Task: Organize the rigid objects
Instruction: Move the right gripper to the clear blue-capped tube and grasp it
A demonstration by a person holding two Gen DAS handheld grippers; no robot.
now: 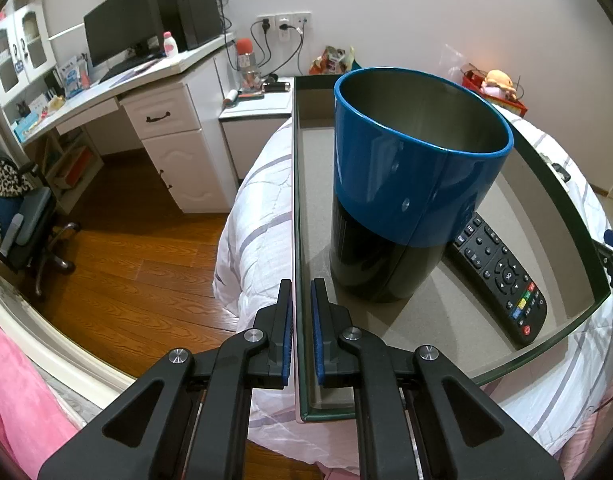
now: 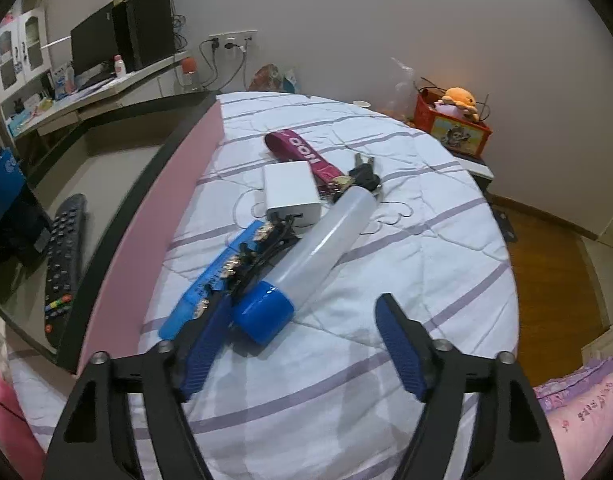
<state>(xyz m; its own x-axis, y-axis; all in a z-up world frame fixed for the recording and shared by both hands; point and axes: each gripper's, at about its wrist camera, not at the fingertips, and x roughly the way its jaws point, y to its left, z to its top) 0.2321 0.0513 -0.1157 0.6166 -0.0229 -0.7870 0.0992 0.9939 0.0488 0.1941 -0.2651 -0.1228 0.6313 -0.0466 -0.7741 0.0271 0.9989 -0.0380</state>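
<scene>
Here, left gripper (image 1: 302, 286) fingers clamped on box (image 1: 294, 184) wall, right gripper (image 2: 306, 312) fingers spread above bare quilt (image 2: 406, 248).

In your box (image 1: 426, 320), the tin (image 1: 406, 184) stands upright with the remote (image 1: 502, 276) at its 4 o'clock. On the quilt (image 2: 406, 240), the bottle (image 2: 306, 256) has the charger (image 2: 292, 192) at 11 and the keys (image 2: 362, 176) at 1.
</scene>
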